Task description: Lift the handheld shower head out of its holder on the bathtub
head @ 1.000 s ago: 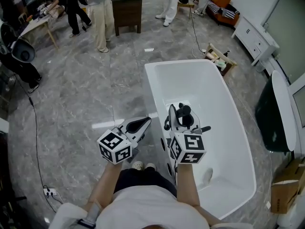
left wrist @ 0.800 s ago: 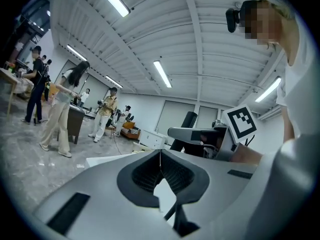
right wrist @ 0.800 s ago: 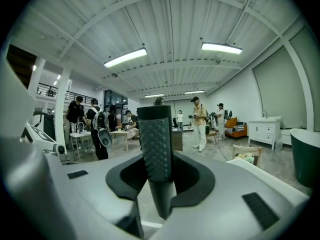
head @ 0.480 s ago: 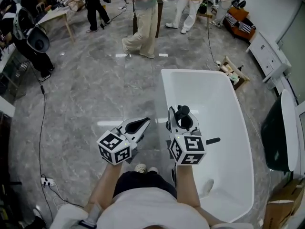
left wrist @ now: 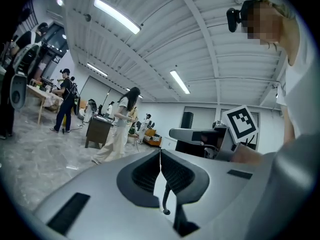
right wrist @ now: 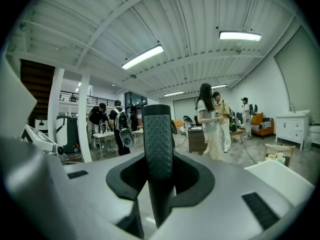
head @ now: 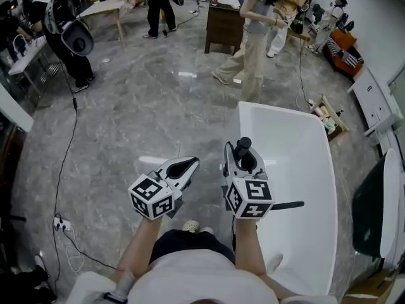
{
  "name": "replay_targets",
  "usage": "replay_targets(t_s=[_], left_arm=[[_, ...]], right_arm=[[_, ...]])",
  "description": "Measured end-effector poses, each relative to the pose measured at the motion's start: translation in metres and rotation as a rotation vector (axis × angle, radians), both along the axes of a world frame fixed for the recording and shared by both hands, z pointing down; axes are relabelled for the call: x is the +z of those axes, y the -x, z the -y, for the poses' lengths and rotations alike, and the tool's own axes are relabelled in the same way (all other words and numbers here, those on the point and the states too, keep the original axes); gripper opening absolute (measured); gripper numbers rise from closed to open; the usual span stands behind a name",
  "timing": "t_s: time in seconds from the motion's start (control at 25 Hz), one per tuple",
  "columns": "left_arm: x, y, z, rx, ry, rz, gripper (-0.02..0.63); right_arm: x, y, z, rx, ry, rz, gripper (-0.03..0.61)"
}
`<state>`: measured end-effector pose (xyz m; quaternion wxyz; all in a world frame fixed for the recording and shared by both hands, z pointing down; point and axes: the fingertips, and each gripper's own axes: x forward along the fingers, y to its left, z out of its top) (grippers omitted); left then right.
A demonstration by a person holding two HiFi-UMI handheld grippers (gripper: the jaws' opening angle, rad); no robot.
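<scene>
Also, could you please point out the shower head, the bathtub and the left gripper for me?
shower head [right wrist: 158, 144]: right gripper view, on its dotted black face.
bathtub [head: 300, 170]: head view, on the bare white inner wall.
left gripper [left wrist: 160, 153]: left gripper view, where its closed tips meet.

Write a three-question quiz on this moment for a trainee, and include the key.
1. True or false: the left gripper is holding something.
2. The right gripper is shut on which thing? A: a white towel. B: the black shower head. C: a floor cable.
3. Fill in: in the head view, the white bathtub lies on the person's ____ side.

Key: 1 false, its jaws are together with nothing between them; 2 B; 3 right.
</scene>
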<state>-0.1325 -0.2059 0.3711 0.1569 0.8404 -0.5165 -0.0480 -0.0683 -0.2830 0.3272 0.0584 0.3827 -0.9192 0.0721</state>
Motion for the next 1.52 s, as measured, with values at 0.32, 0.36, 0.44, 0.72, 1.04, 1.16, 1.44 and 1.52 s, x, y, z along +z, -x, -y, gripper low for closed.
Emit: replay_targets(t_s=[0.32, 0.36, 0.44, 0.72, 1.04, 1.16, 1.44, 1.52], left_arm=[[0.006, 0.039, -0.021, -0.090, 0.010, 0.000, 0.011], [0.006, 0.043, -0.024, -0.101, 0.011, 0.001, 0.011], [0.005, 0.053, -0.030, -0.125, 0.011, 0.001, 0.011], [0.002, 0.083, -0.048, -0.207, 0.003, -0.001, 0.011], [0.004, 0.120, -0.081, -0.341, 0.002, -0.001, 0.011], [0.004, 0.132, -0.092, -0.393, 0.000, 0.000, 0.011], [0.002, 0.156, -0.123, -0.508, 0.001, -0.003, 0.011], [0.001, 0.162, -0.131, -0.536, 0.000, -0.001, 0.011]], right_arm=[[0.007, 0.052, -0.016, -0.096, -0.008, -0.026, 0.123], [0.006, 0.057, -0.018, -0.109, -0.009, -0.024, 0.123], [0.004, 0.070, -0.024, -0.136, -0.009, -0.015, 0.123], [0.005, 0.111, -0.041, -0.223, -0.031, -0.045, 0.123], [0.000, 0.170, -0.080, -0.395, -0.018, 0.007, 0.121], [0.001, 0.188, -0.096, -0.462, -0.021, 0.000, 0.121], [-0.010, 0.225, -0.142, -0.628, 0.005, 0.045, 0.121], [-0.011, 0.233, -0.157, -0.677, 0.000, 0.041, 0.121]])
